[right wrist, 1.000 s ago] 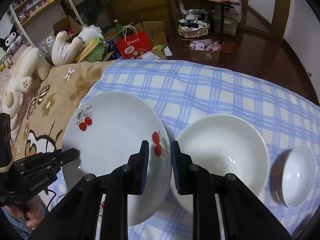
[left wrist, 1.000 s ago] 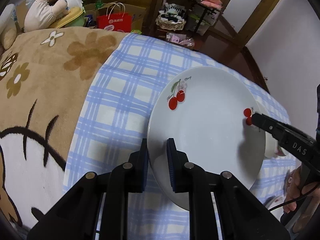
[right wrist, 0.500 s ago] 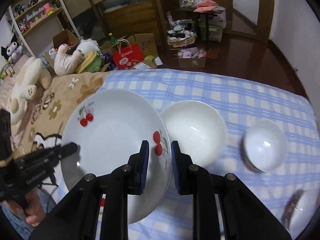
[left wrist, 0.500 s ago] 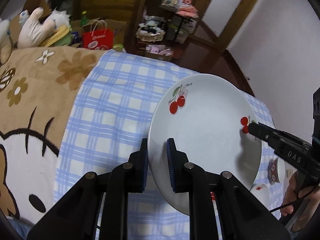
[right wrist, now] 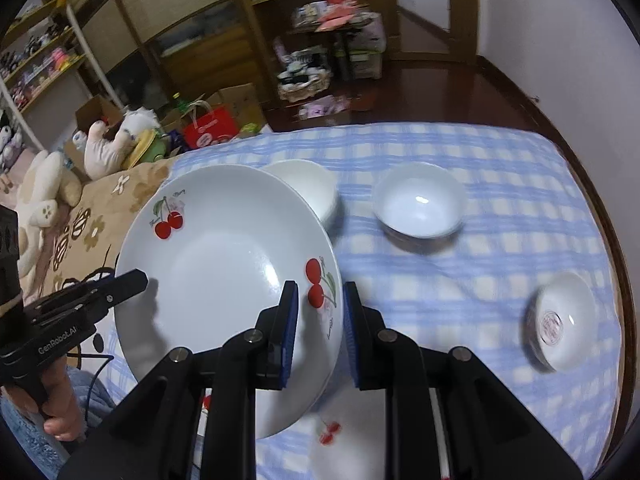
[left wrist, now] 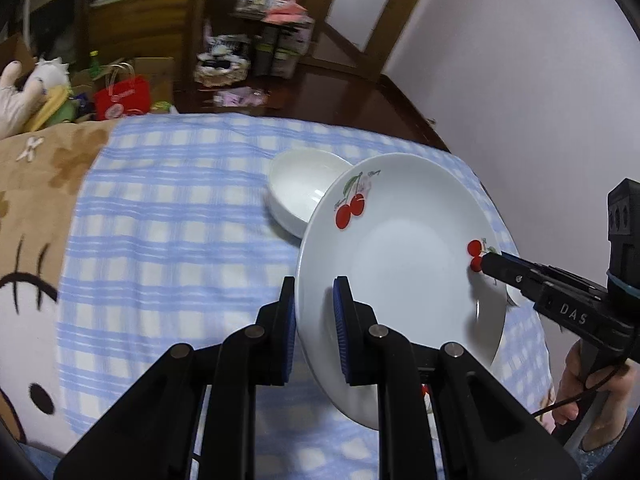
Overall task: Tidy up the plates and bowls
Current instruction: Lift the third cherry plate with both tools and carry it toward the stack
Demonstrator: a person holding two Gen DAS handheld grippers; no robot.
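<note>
A white plate with red cherries (left wrist: 400, 280) (right wrist: 224, 272) hangs tilted above the blue checked cloth (left wrist: 180, 240), held by both grippers. My left gripper (left wrist: 314, 284) is shut on its near left rim. My right gripper (right wrist: 320, 286) is shut on the opposite rim, beside a cherry print. Each gripper shows in the other's view: the right one (left wrist: 486, 264), the left one (right wrist: 136, 280). A wide white bowl (left wrist: 304, 188) (right wrist: 308, 184) sits on the cloth behind the plate, partly hidden by it. Another white bowl (right wrist: 418, 200) stands to its right. A small bowl with a red mark inside (right wrist: 560, 324) lies far right.
A cherry-printed white dish (right wrist: 328, 436) lies on the cloth under the lifted plate, mostly hidden. A brown cartoon blanket (left wrist: 36, 200) covers the left side. Plush toys (right wrist: 108, 148) and a red bag (right wrist: 210, 126) sit beyond the far edge. A white wall (left wrist: 540, 80) stands at right.
Both grippers rose and carried the cherry plate up and away from the bowls. The wide bowl came into the left wrist view; a third, small bowl came into the right wrist view.
</note>
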